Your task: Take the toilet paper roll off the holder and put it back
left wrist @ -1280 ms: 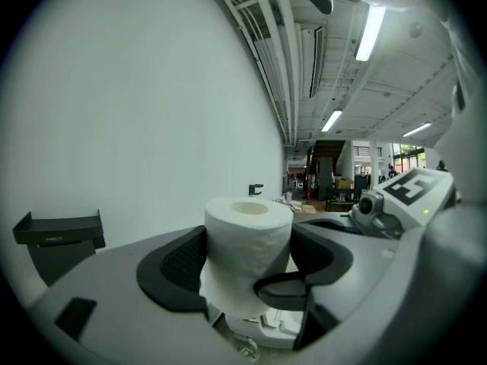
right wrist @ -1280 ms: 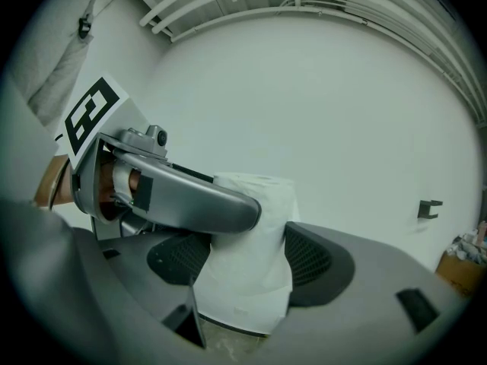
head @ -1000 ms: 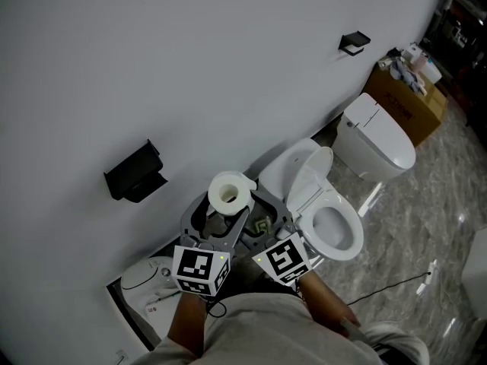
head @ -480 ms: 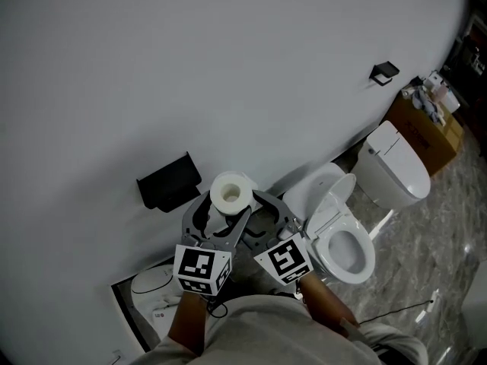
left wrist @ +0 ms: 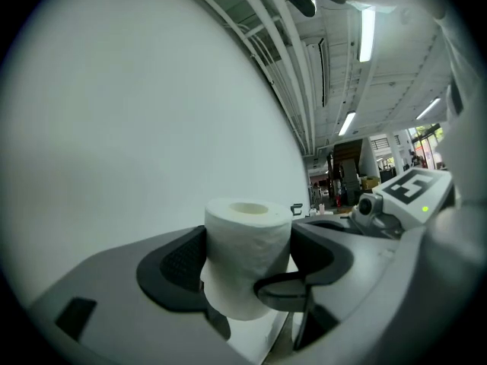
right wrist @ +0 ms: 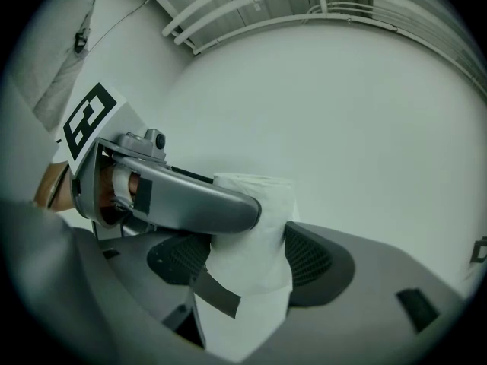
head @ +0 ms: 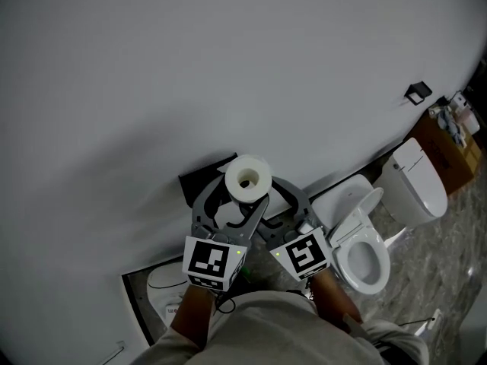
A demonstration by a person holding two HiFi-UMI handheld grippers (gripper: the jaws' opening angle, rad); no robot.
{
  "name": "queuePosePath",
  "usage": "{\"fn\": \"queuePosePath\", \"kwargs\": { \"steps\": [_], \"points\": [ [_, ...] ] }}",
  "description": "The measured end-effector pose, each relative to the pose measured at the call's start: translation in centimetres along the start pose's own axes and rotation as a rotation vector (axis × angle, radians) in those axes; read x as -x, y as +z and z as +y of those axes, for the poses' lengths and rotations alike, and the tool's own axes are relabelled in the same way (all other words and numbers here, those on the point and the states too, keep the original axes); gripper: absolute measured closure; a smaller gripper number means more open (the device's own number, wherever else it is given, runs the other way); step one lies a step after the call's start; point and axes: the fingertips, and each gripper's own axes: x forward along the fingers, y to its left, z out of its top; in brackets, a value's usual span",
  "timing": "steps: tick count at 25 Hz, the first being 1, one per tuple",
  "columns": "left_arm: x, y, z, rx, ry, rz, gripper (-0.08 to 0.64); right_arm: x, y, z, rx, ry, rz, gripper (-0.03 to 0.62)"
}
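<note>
Toilet paper roll [head: 249,179] upright, core pointing up

1. The toilet paper roll [head: 249,179], carried in the left claw [head: 242,194] and right claw [head: 256,198], now sits directly in front of the black wall holder [head: 199,185]. One second ago the holder stood well apart, to its left.
2. The holder is now partly hidden behind roll and claws.
3. Both toilets [head: 365,249] have shifted rightward in the head view.
</note>
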Motion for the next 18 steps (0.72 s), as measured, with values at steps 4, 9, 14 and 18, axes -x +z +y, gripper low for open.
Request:
{"fn": "queuePosePath", "kwargs": {
  "steps": [4, 9, 14, 18],
  "points": [
    [0.1, 0.2, 7.4, 0.000, -0.021, -0.019, 0.209, -7.2, 1.1, 1.1, -0.004, -0.012, 0.002, 0.288],
    [0.9, 1.5, 7.2, 0.003, -0.036, -0.050, 0.209, -6.9, 2.6, 1.3, 0.004, -0.006, -0.006, 0.288],
    [0.2, 0.9, 7.7, 0.032, -0.028, -0.044, 0.209, -7.5, 1.8, 1.1, 0.003, -0.006, 0.007, 0.288],
    [0.0, -0.3, 8.2, 0.057, -0.020, -0.028, 0.209, -8.1, 1.0, 1.2, 0.019, 0.024, 0.026, 0.288]
  ]
}}
